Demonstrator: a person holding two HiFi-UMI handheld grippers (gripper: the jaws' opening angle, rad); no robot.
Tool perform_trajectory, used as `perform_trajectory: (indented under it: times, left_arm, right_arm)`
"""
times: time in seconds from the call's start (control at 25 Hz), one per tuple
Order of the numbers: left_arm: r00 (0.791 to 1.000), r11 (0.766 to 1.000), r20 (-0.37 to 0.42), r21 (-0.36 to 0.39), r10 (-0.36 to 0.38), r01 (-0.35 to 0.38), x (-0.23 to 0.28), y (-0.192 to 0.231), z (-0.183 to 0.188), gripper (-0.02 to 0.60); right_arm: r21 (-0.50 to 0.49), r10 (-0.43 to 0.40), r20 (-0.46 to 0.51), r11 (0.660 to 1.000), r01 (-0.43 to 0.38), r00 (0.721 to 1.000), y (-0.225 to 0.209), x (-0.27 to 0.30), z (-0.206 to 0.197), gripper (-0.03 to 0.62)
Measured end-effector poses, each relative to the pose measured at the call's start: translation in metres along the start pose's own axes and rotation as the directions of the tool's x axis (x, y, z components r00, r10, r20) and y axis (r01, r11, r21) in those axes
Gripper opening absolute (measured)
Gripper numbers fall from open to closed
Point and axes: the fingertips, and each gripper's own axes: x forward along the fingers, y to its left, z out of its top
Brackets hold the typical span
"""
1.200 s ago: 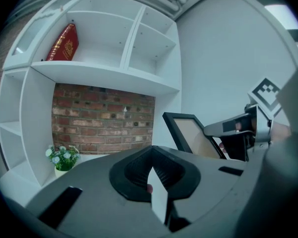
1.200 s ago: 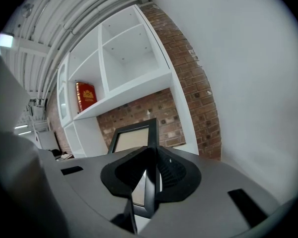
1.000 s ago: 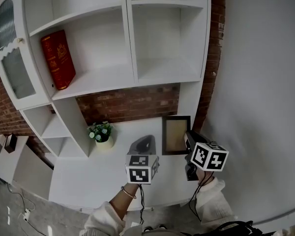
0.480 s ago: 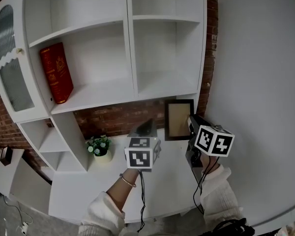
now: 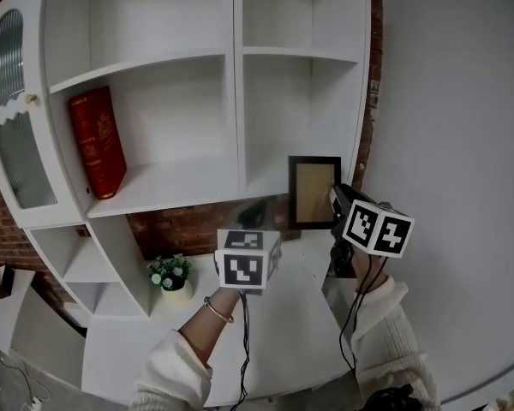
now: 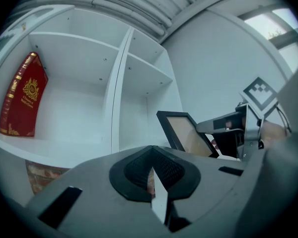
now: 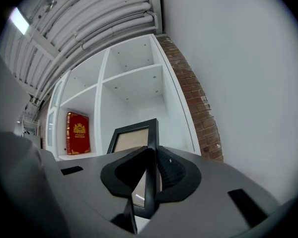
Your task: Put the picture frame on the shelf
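White shelving (image 5: 238,101) stands against a brick wall (image 5: 184,225), with a red book (image 5: 97,141) leaning in the left middle compartment and a small potted plant (image 5: 170,271) on the counter (image 5: 300,315) below.

The picture frame (image 5: 314,191) hangs in the air above the counter, in front of the right middle compartment. It is upright, with its long axis vertical and its pale face turned toward the person. In the head view its lower edge sits below the line of that compartment's board (image 5: 270,181), so the frame is not yet over the board. The open compartment lies ahead of the jaws and slightly up.

The right gripper (image 5: 334,202) carries the frame alone. Its 2 jaws are clamped on the frame's right-hand side rail. In the right gripper view that dark rail runs straight up out of the pads, edge-on, with the glass showing to its left.

The left gripper (image 6: 154,182) is just left of the frame and lower, apart from it. Its jaws are pressed together with nothing between them, so it takes no part in the hold.

As I judge it, the coming move is the right arm's: raise the frame until its bottom edge clears the board, then push it forward into the compartment. The main risk looks to be the bottom rail catching the board's front lip.
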Motion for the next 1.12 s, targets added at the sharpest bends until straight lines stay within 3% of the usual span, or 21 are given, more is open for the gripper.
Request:
perform_trajectory:
  times: [0.6,1.12]
  left_arm:
    - [0.997,0.998,-0.047,0.014,0.059,-0.059,0.049,0.019,0.026,0.006]
    - [0.991,0.994,-0.078,0.015,0.105,-0.104,0.075,0.022,0.021,0.008]
  right_arm:
    - [0.026,0.058,-0.047,0.998,-0.057,0.997,0.016,0.09,0.04,0.074]
    - [0.068,0.043,-0.143,0.997,-0.034,0.989,0.003,0.149,0.025,0.074]
